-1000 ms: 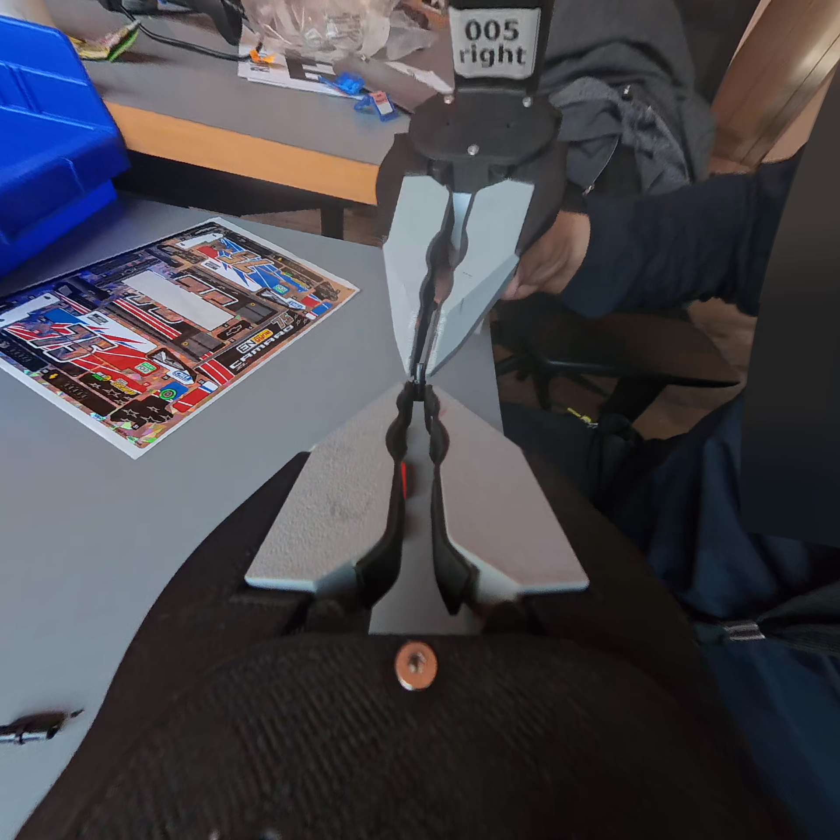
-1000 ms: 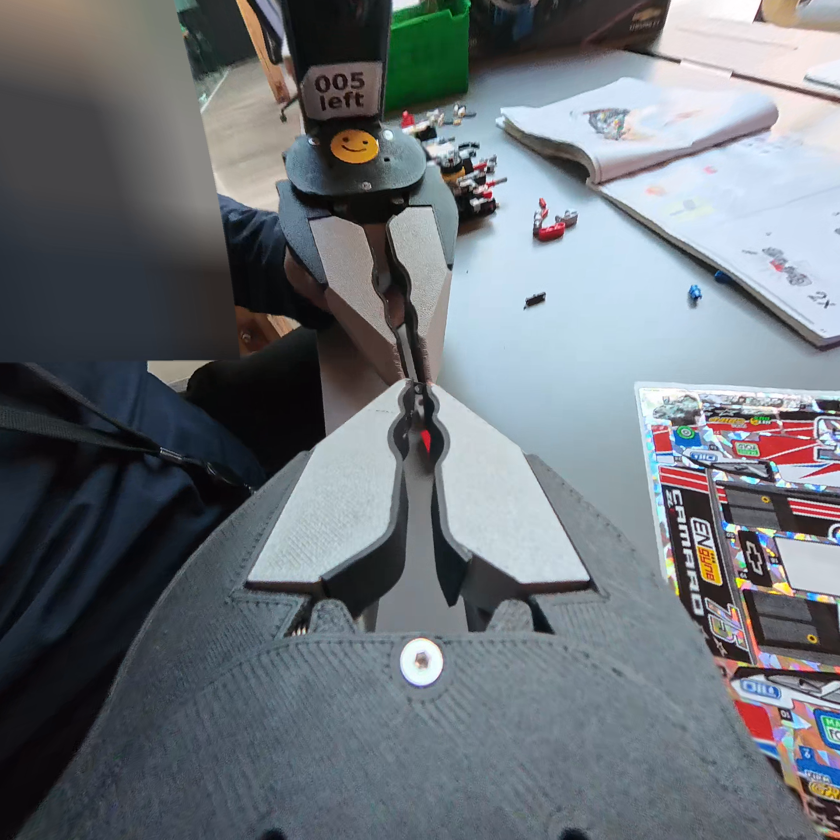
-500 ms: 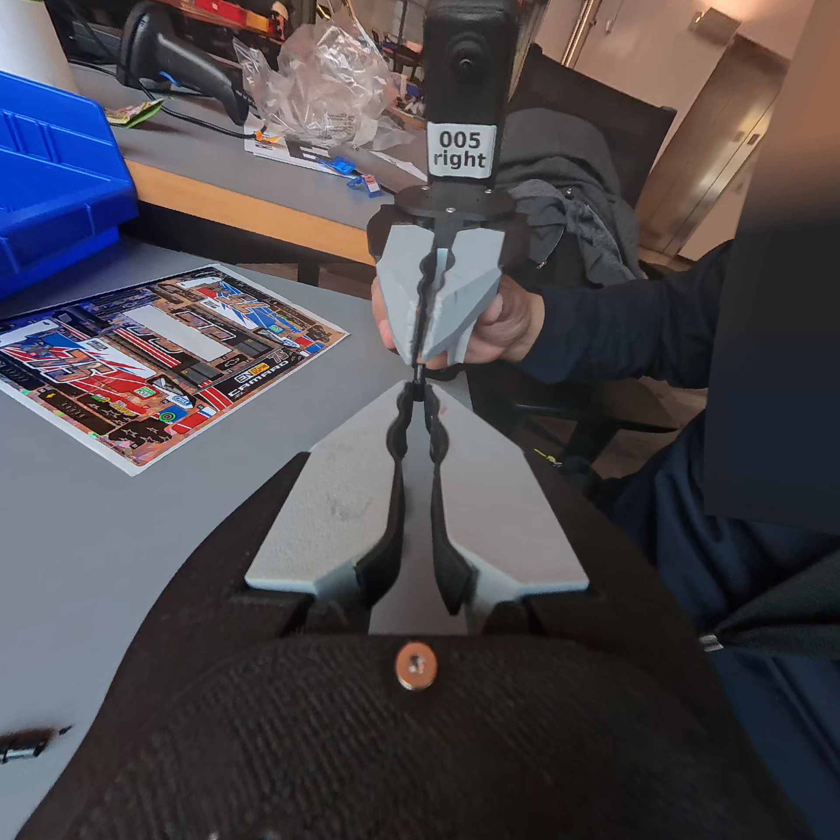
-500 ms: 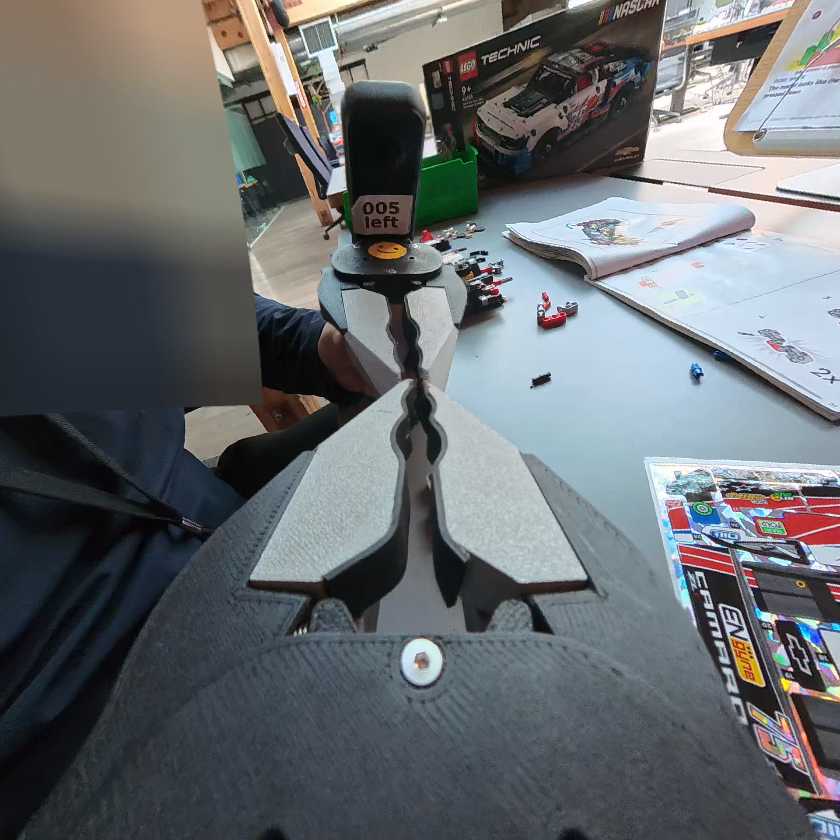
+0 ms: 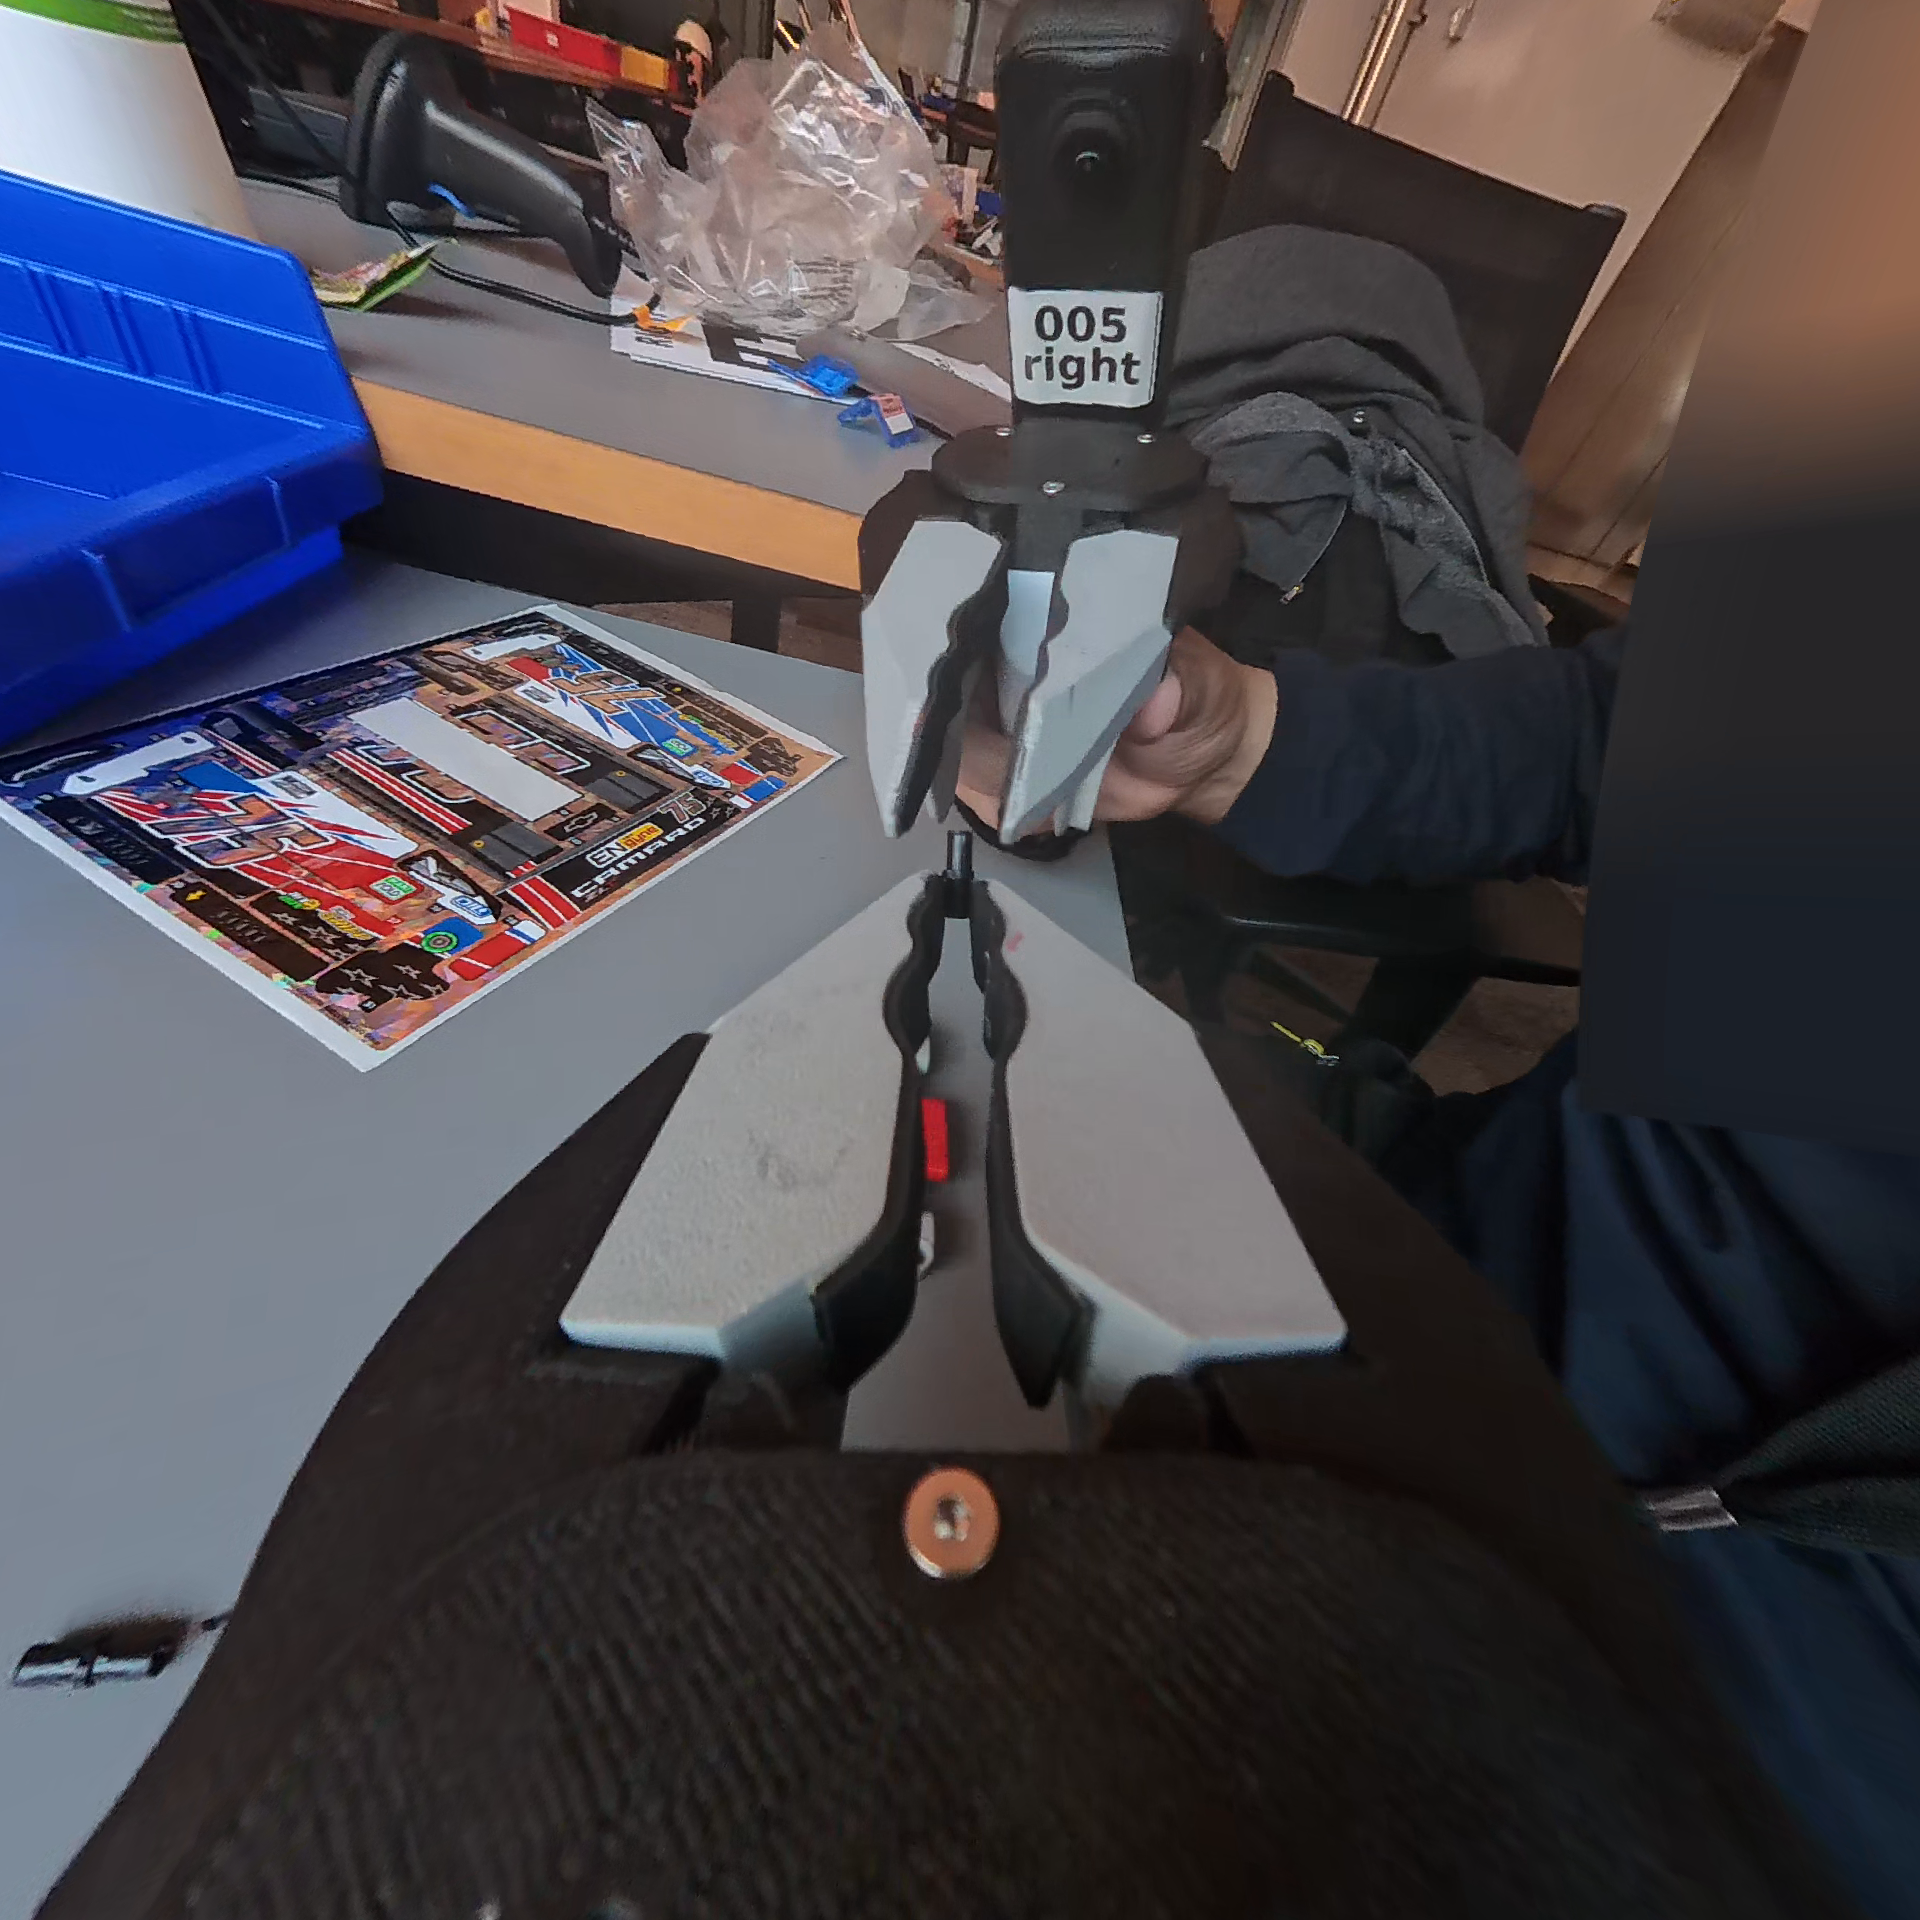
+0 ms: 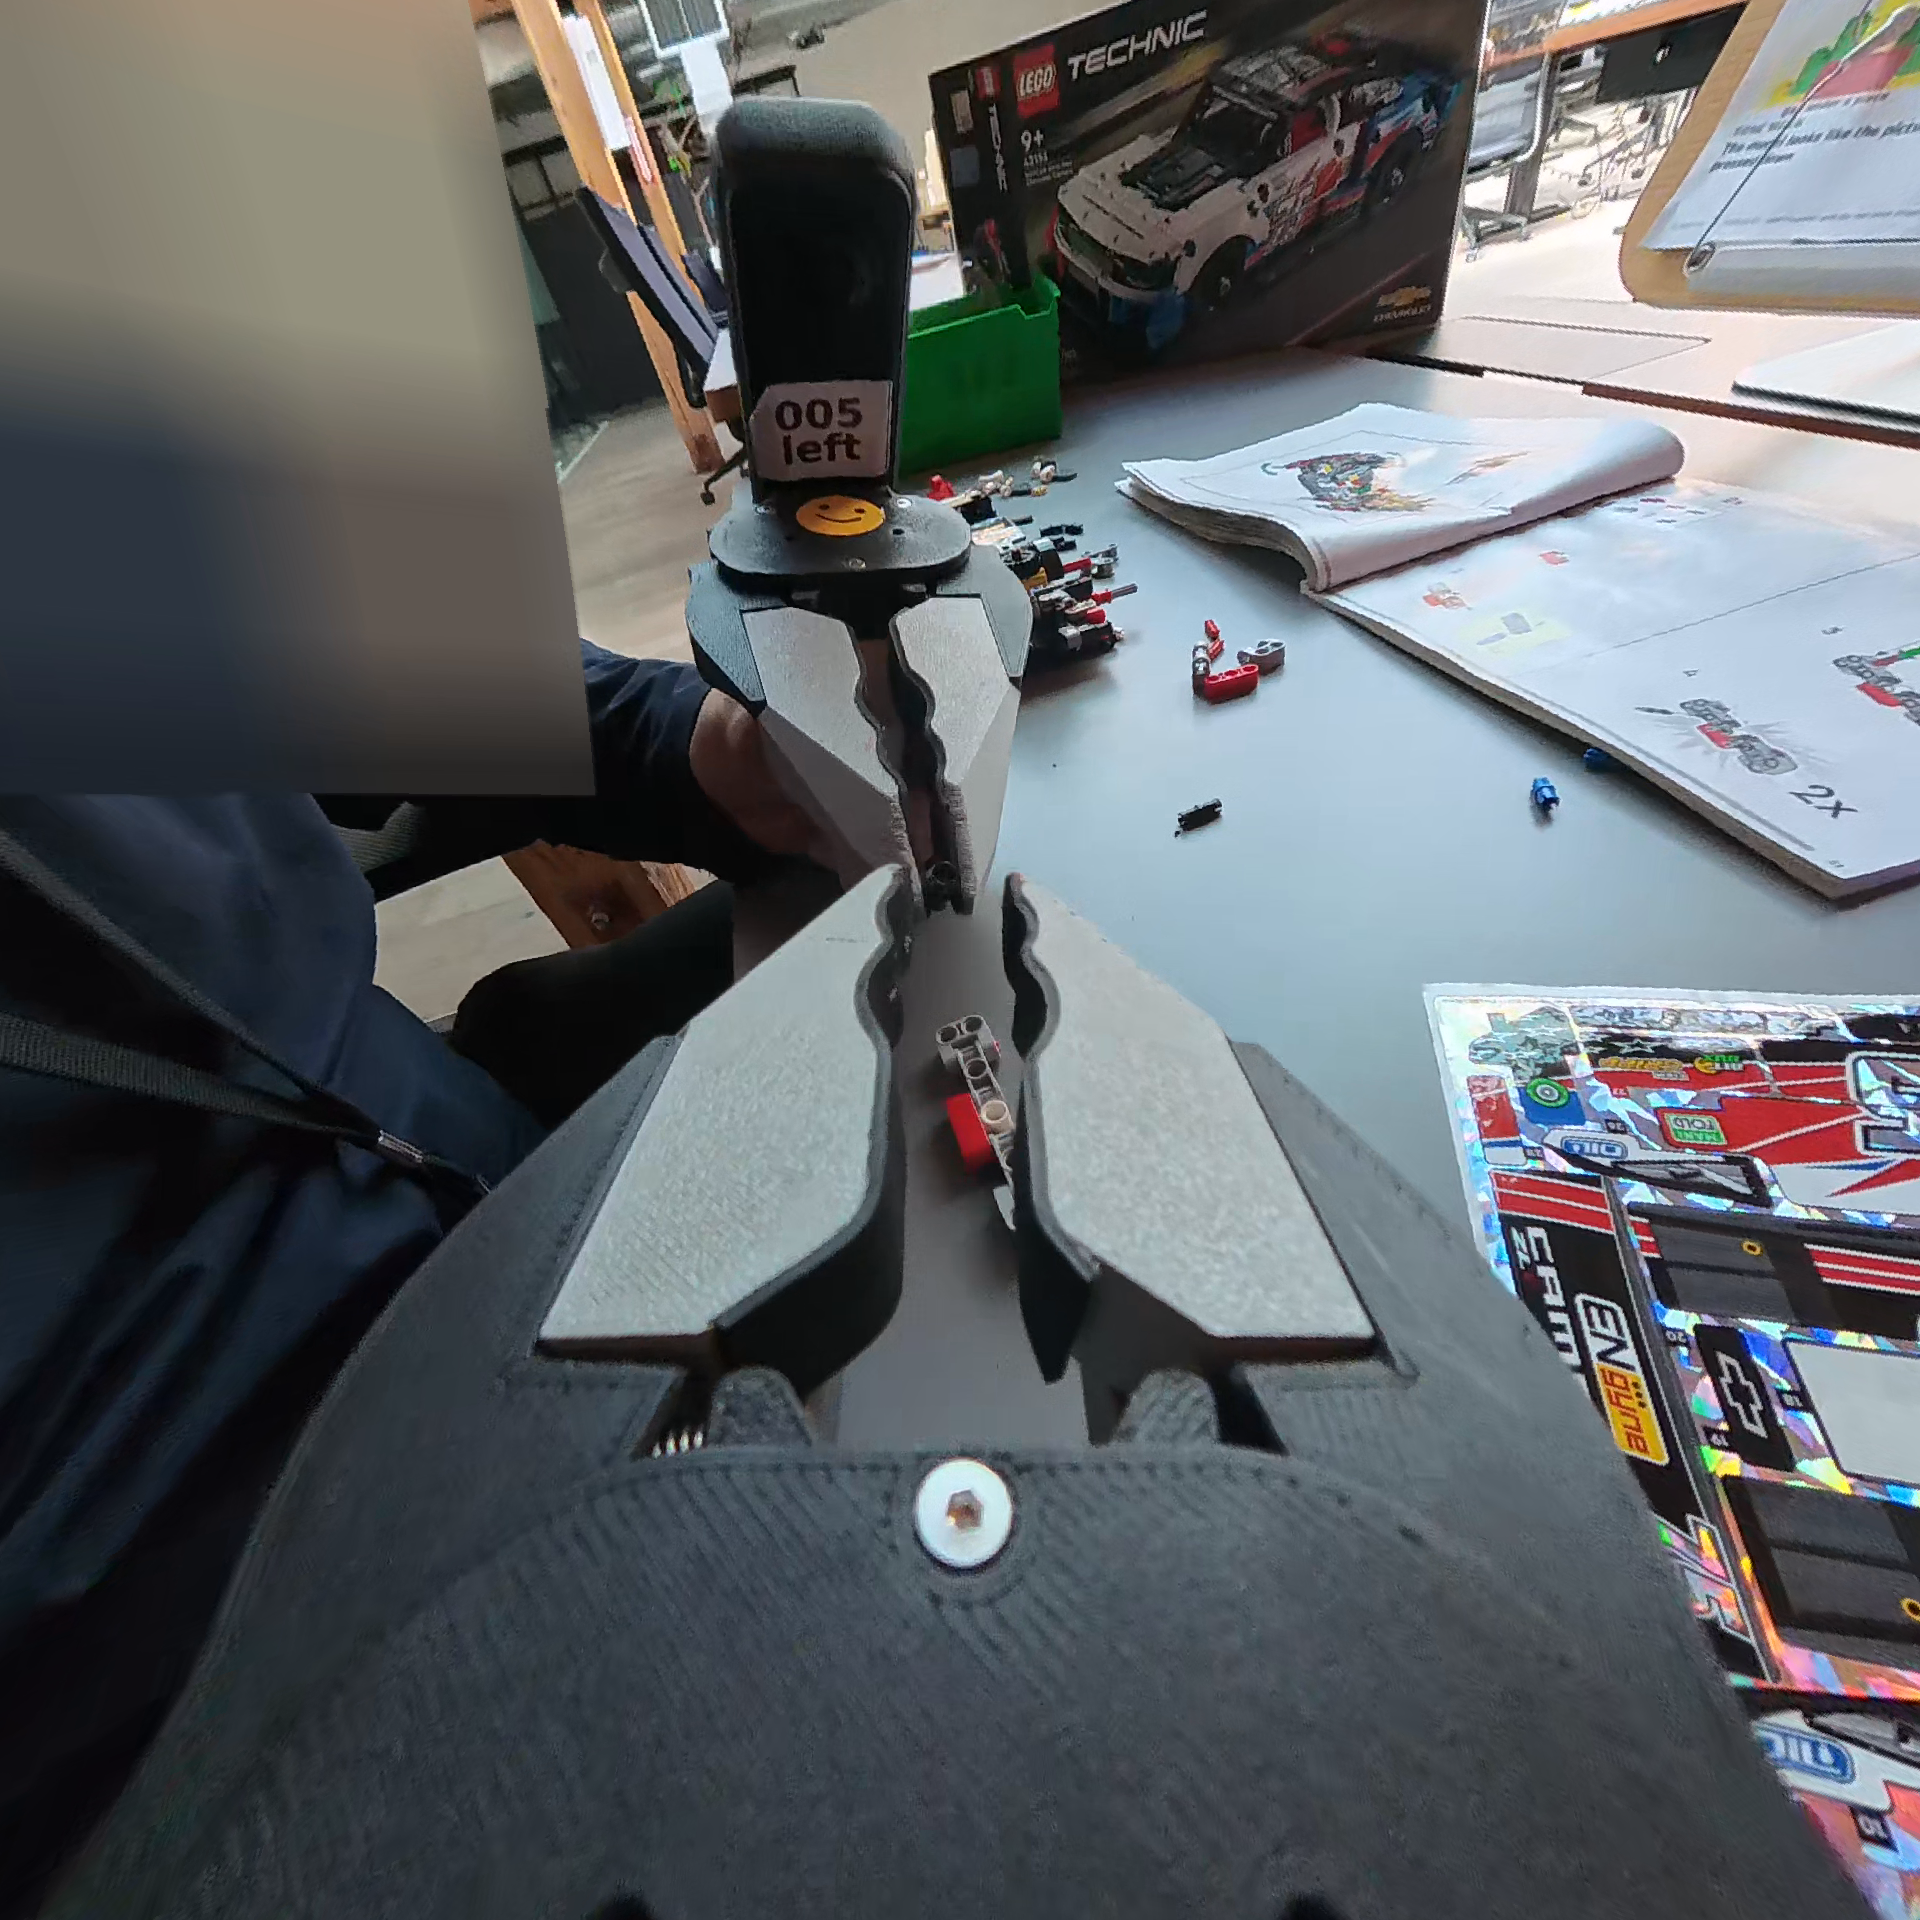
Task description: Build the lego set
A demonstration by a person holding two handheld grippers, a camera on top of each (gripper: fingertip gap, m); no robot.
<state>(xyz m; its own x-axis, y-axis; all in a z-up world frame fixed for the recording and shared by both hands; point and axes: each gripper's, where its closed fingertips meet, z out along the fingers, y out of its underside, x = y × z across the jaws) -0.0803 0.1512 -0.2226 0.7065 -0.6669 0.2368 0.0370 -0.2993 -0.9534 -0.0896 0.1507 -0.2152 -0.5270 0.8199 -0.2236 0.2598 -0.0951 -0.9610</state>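
Your left tongs pinching small black pin, frame centre; your right tongs narrowly parted, bare, tips just beside pin; grey-red beam piece on desk below.

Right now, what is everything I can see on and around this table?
Black pin: one, pinched at the left gripper's tips.
Grey-and-red brick piece: one, on the table beneath the right gripper.
Sticker sheet: one, multicoloured, flat on the grey table.
Bin: one, blue, behind the sheet.
Instruction booklet: one, white, open.
Loose bricks: several, red, grey, black, near the booklet.
Kit box: one, black, far edge.
Tub: one, green, beside the box.
Left gripper: shut on the pin.
Right gripper: open, empty.
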